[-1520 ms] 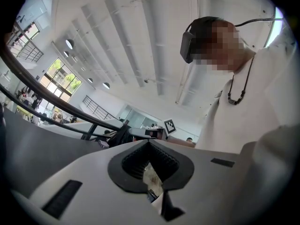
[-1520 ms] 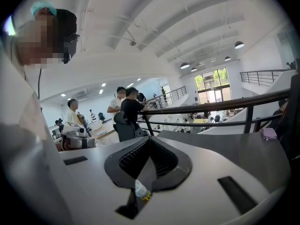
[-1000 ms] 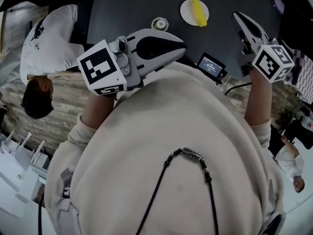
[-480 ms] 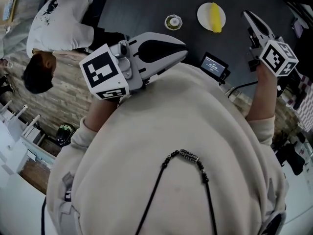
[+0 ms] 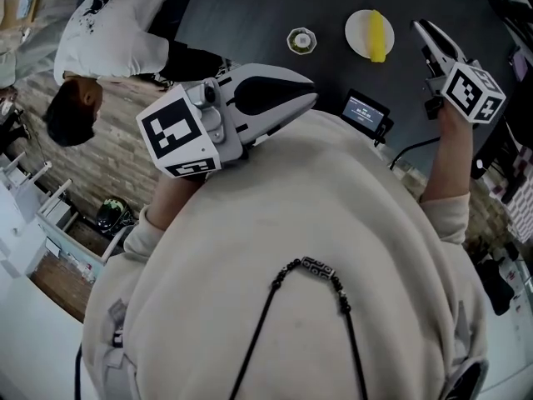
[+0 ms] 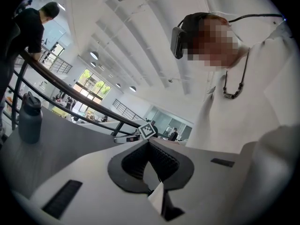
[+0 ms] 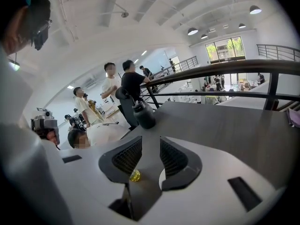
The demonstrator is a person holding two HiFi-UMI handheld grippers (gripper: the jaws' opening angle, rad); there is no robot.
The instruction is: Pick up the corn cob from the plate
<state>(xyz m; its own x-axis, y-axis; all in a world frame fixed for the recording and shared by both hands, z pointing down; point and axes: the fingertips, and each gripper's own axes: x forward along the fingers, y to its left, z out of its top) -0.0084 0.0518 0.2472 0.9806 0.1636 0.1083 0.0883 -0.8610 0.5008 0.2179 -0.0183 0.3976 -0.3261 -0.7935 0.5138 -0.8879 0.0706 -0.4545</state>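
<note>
Yellow corn cob (image 5: 376, 35) is lying untouched on the white plate (image 5: 356, 33), upper right of the head view.
The right gripper (image 5: 420, 28) is hovering just right of the plate, its empty jaws partway apart and opening. The left gripper (image 5: 310, 97) is sitting at centre frame, pinched together on nothing. If the right jaws are going in too narrow, they are likely nudging the round cob off the plate, or shoving the plate across the dark table (image 5: 250, 15).

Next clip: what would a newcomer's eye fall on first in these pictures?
The yellow corn cob on its white plate stands out against the dark table at the top of the head view. The right gripper hangs just right of the plate, its jaws opening and holding nothing. The left gripper, big in the foreground, is shut and empty near the person's chest.
</note>
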